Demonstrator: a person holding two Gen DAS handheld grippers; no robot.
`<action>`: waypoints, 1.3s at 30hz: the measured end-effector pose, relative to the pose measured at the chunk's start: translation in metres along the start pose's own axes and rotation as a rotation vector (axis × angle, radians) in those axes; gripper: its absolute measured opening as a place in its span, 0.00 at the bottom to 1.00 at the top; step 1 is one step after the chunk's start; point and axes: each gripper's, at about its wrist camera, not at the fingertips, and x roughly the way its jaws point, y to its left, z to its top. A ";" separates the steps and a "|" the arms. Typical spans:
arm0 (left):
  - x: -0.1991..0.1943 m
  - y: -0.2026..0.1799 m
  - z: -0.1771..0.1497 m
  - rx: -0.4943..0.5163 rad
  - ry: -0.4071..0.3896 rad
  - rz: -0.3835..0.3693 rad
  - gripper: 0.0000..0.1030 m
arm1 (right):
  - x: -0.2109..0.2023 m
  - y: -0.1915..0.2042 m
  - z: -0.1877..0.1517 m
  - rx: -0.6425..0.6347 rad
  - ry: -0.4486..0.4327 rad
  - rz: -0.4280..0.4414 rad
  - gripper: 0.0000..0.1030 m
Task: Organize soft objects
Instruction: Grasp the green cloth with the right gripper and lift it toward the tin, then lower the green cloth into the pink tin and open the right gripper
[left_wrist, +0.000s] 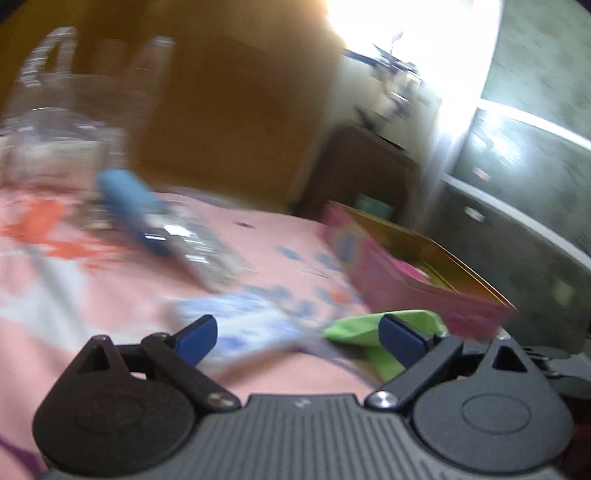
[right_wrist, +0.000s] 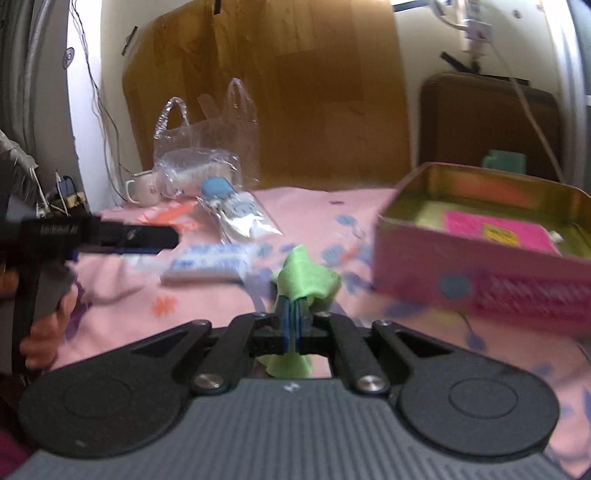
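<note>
Pink floral bedsheet (right_wrist: 207, 295), wooden board behind. Right gripper (right_wrist: 293, 325) jaws clamped on green cloth (right_wrist: 306, 277), beside open pink tin (right_wrist: 480, 273); left gripper (left_wrist: 299, 332) jaws spread, empty. Tissue pack (right_wrist: 214, 260), bagged items (right_wrist: 236, 210) not yet sorted.

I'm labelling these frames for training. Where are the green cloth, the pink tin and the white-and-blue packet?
green cloth (right_wrist: 308, 275), right wrist view, on its bunched top above the fingers.
pink tin (right_wrist: 424, 254), right wrist view, on its near outer wall.
white-and-blue packet (right_wrist: 210, 260), right wrist view, on its printed face.
</note>
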 end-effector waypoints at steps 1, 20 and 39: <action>0.005 -0.012 0.000 0.023 0.021 -0.034 0.92 | -0.005 -0.001 -0.005 -0.003 -0.001 -0.023 0.08; 0.084 -0.114 0.002 0.207 0.230 -0.191 0.96 | -0.025 -0.021 -0.027 0.005 -0.063 -0.129 0.59; 0.101 -0.188 0.018 0.295 0.244 -0.425 0.40 | -0.045 -0.027 0.002 -0.103 -0.319 -0.304 0.10</action>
